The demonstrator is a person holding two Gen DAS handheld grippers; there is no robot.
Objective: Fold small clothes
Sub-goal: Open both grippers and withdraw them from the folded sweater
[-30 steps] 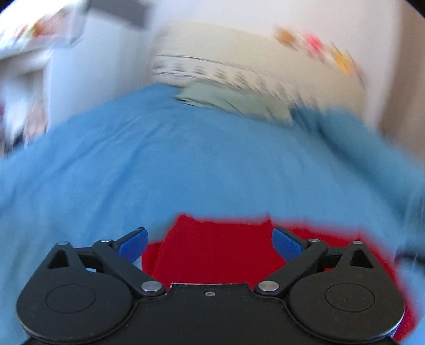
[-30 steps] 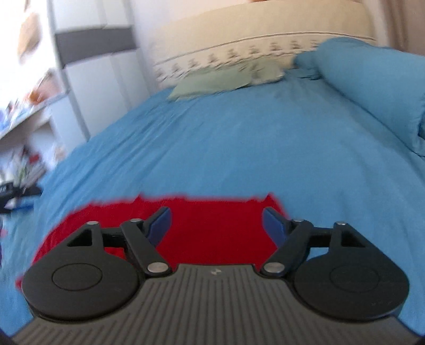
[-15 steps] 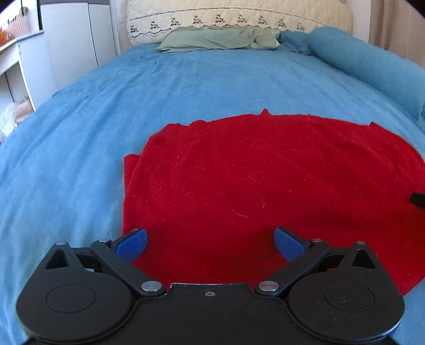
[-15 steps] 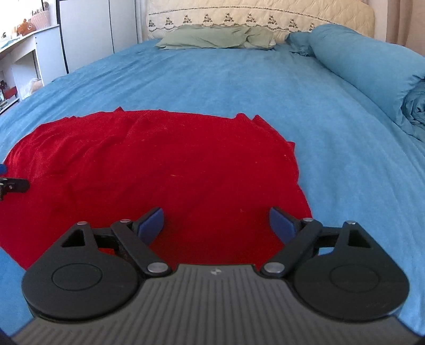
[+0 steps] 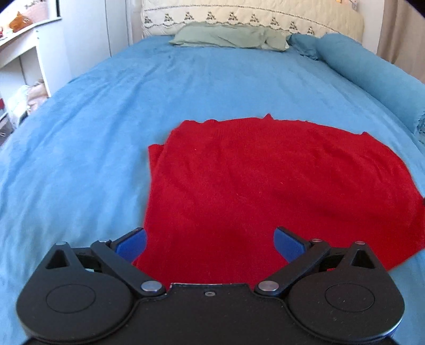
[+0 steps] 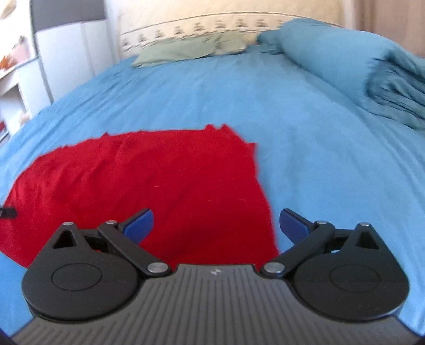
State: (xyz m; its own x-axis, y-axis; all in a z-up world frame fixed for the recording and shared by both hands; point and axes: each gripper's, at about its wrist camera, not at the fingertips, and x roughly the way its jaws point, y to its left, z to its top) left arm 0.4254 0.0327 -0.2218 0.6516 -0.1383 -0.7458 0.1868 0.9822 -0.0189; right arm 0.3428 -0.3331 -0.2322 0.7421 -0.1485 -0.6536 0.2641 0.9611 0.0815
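A red knit garment [image 5: 279,185] lies spread flat on the blue bed cover [image 5: 93,132]. My left gripper [image 5: 209,242] is open and empty, above the garment's near left part, with its left fingertip at the garment's left edge. In the right wrist view the same garment [image 6: 159,185] fills the lower left. My right gripper [image 6: 216,225] is open and empty over the garment's near right edge, its right fingertip over bare blue cover [image 6: 332,159]. A dark tip of the left gripper shows at the far left edge.
A green pillow [image 5: 231,34] and a quilted headboard [image 5: 252,18] are at the far end. A rolled blue duvet [image 6: 358,66] lies along the right side. White shelves and a cabinet [image 5: 26,61] stand to the left of the bed.
Both grippers first tilted down until the whole garment came into view, and since then have drawn apart sideways, left one leftward and right one rightward. Both stayed open. The garment has not moved.
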